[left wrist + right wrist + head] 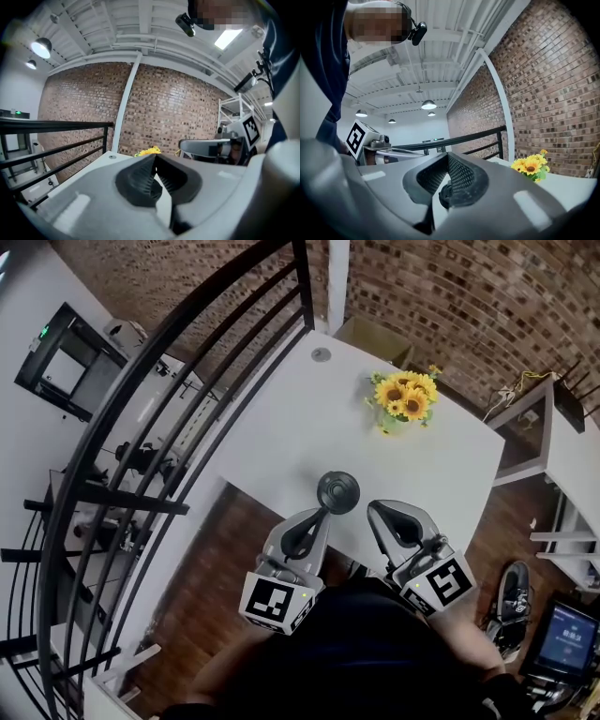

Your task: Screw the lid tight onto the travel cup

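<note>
A red-brown brick wall (450,296) closes the far side of the room under a white ribbed ceiling (440,42) with round lamps (428,105). A black metal railing (141,381) curves along the left, and below it lies a dark wooden floor (206,568). The white counter (281,427) juts from the wall, its top mostly bare. The left claw (322,515) and right claw (377,510) hang over its near edge, each with its jaws pressed together on nothing. A bunch of yellow sunflowers (405,397) in a small green pot stands toward the far right of the counter. The dark travel cup (337,490), seen from above as a round top, stands upright by the near edge, just beyond the left claw's tip. Each claw's marker cube (275,601) bears a black-and-white square pattern with no letters. A blue screen (565,636) at lower right and a green lit sign (18,112) carry writing too small to read.
</note>
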Demonstrator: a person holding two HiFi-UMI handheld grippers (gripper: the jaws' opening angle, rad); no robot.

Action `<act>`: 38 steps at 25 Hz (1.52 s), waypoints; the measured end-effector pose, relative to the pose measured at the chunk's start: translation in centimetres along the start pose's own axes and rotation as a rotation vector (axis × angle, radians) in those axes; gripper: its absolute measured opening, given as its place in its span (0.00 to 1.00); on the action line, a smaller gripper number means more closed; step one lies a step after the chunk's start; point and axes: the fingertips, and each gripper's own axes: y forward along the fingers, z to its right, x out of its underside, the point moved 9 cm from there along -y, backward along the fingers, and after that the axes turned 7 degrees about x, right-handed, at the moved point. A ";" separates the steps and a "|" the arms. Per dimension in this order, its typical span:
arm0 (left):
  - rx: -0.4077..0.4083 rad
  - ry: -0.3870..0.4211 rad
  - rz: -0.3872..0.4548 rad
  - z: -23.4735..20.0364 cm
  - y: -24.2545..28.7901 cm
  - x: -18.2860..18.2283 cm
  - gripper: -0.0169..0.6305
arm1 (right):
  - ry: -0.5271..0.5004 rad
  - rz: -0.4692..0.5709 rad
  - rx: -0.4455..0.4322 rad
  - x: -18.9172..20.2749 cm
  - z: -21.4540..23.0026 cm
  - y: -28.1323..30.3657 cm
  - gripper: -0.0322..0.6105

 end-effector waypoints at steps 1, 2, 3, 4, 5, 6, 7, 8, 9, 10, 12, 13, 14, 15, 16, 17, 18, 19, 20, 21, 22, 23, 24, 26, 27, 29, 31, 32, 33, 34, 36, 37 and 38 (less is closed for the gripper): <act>0.002 0.004 0.005 0.1 0.1 0.1 0.03 | -0.006 0.002 0.001 0.0 0.0 -0.1 0.07; 0.001 0.007 0.008 0.1 0.1 0.0 0.03 | -0.011 0.005 0.003 -0.1 0.1 -0.1 0.07; -0.003 0.007 0.008 0.1 0.1 -0.1 0.03 | -0.016 0.008 0.005 -0.2 0.2 -0.1 0.07; -0.005 0.008 0.011 0.1 0.1 -0.1 0.03 | -0.019 0.011 0.007 -0.2 0.2 -0.2 0.07; -0.004 0.009 0.015 0.1 0.1 0.0 0.03 | -0.023 0.013 0.008 -0.3 0.2 -0.2 0.07; -0.004 0.010 0.019 0.1 0.1 0.1 0.03 | -0.026 0.013 0.008 -0.3 0.3 -0.2 0.07; -0.004 0.010 0.020 0.1 0.1 0.2 0.03 | -0.029 0.013 0.007 -0.3 0.2 -0.2 0.07; -0.002 0.011 0.021 0.1 0.1 0.3 0.03 | -0.032 0.012 0.005 -0.4 0.2 -0.1 0.07; 0.001 0.012 0.021 0.1 0.1 0.5 0.03 | -0.035 0.011 0.004 -0.4 0.1 -0.1 0.07; 0.003 0.011 0.019 0.1 0.1 0.6 0.03 | -0.038 0.011 0.003 -0.4 0.1 0.0 0.07; 0.001 0.006 0.013 0.0 0.2 0.7 0.03 | -0.042 0.009 0.003 -0.4 0.0 0.0 0.07; -0.004 0.003 0.008 0.0 0.2 0.5 0.03 | -0.044 0.008 0.003 -0.4 0.0 0.0 0.07; -0.010 -0.001 0.002 0.0 0.1 0.2 0.03 | -0.046 0.007 0.004 -0.4 0.0 0.0 0.07; -0.014 -0.003 -0.002 0.0 0.1 0.1 0.03 | -0.046 0.006 0.004 -0.4 0.0 0.0 0.07; -0.014 -0.002 -0.002 0.0 0.1 0.1 0.03 | -0.047 0.005 0.005 -0.4 0.0 0.0 0.07; -0.010 0.001 0.001 0.0 0.1 0.2 0.03 | -0.048 0.006 0.006 -0.4 -0.1 0.0 0.07; -0.004 0.005 0.005 0.0 0.1 0.5 0.03 | -0.051 0.007 0.007 -0.4 -0.1 0.0 0.07; 0.000 0.008 0.007 0.0 0.1 0.7 0.03 | -0.054 0.009 0.008 -0.4 0.0 0.0 0.07; 0.003 0.010 0.009 0.0 0.1 0.8 0.03 | -0.056 0.009 0.009 -0.4 0.0 0.0 0.07; 0.004 0.010 0.009 0.0 0.1 0.8 0.03 | -0.055 0.008 0.010 -0.4 0.0 0.0 0.07; 0.005 0.010 0.008 0.0 0.2 0.7 0.03 | -0.052 0.007 0.012 -0.4 -0.1 -0.1 0.07; 0.006 0.010 0.007 0.0 0.2 0.7 0.03 | -0.050 0.007 0.013 -0.4 -0.1 -0.1 0.07; 0.006 0.011 0.006 0.0 0.2 0.7 0.03 | -0.050 0.008 0.014 -0.4 -0.1 -0.1 0.07; 0.005 0.014 0.004 0.0 0.3 0.7 0.03 | -0.051 0.013 0.015 -0.4 0.0 -0.1 0.07; 0.005 0.015 0.004 0.0 0.3 0.7 0.03 | -0.052 0.015 0.016 -0.4 0.0 -0.1 0.07; 0.007 0.015 0.003 0.1 0.2 0.6 0.03 | -0.055 0.021 0.018 -0.5 0.0 -0.2 0.07; 0.007 0.016 0.003 0.2 0.0 0.6 0.03 | -0.055 0.016 0.019 -0.6 -0.1 -0.3 0.07; 0.006 0.017 0.002 0.1 0.0 0.6 0.03 | -0.055 0.012 0.019 -0.6 -0.1 -0.3 0.07; 0.006 0.017 0.003 0.1 0.1 0.6 0.03 | -0.054 0.009 0.019 -0.5 -0.1 -0.3 0.07; 0.006 0.016 0.004 0.0 0.2 0.7 0.03 | -0.054 0.008 0.018 -0.4 0.0 -0.2 0.07; 0.008 0.014 0.006 -0.1 0.4 0.8 0.03 | -0.054 0.007 0.017 -0.2 0.1 -0.1 0.07; 0.010 0.013 0.006 -0.1 0.4 1.0 0.03 | -0.053 0.006 0.017 -0.1 0.1 -0.1 0.07; 0.011 0.013 0.005 -0.2 0.5 1.1 0.03 | -0.052 0.006 0.018 0.0 0.2 0.0 0.07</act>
